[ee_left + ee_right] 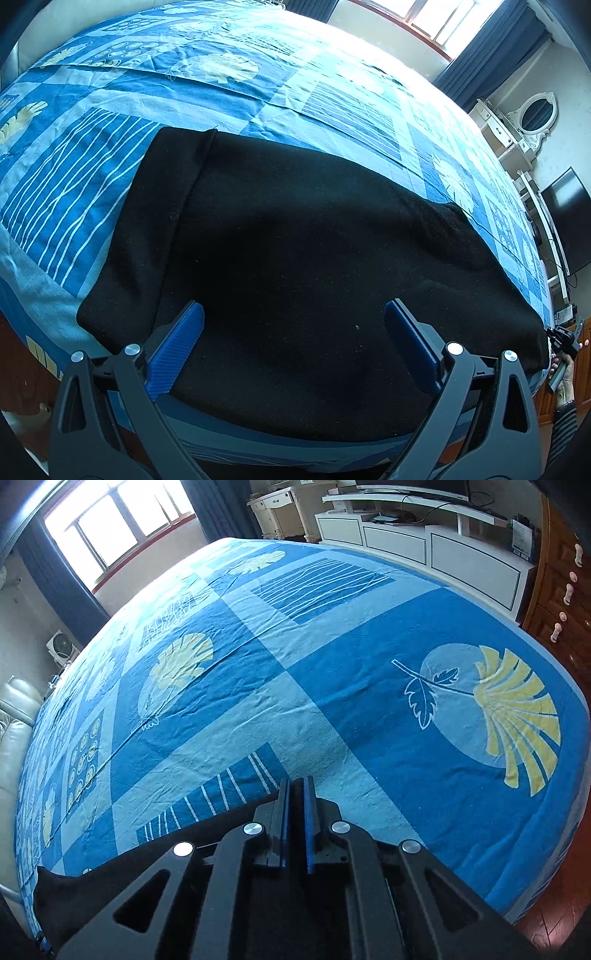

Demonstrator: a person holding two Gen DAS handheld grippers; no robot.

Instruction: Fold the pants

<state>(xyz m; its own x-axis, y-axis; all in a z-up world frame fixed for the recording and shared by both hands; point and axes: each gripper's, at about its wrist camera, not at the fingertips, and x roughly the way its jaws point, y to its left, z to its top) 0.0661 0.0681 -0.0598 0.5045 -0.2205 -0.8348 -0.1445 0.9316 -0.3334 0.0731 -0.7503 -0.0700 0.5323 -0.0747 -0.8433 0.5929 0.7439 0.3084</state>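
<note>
The black pants [295,266] are lying folded on the bed [110,155], spreading ahead of and under the released left tongs [293,325]. The right tongs [297,794] are clenching beside the pants' edge; their own frame is hiding whether cloth is pinched.

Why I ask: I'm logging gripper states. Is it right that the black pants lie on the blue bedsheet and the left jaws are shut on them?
Not quite. The pants do lie on the bedsheet, but the left gripper is open: the left wrist view shows its jaws spread wide over the cloth, with nothing pinched between them.
</note>
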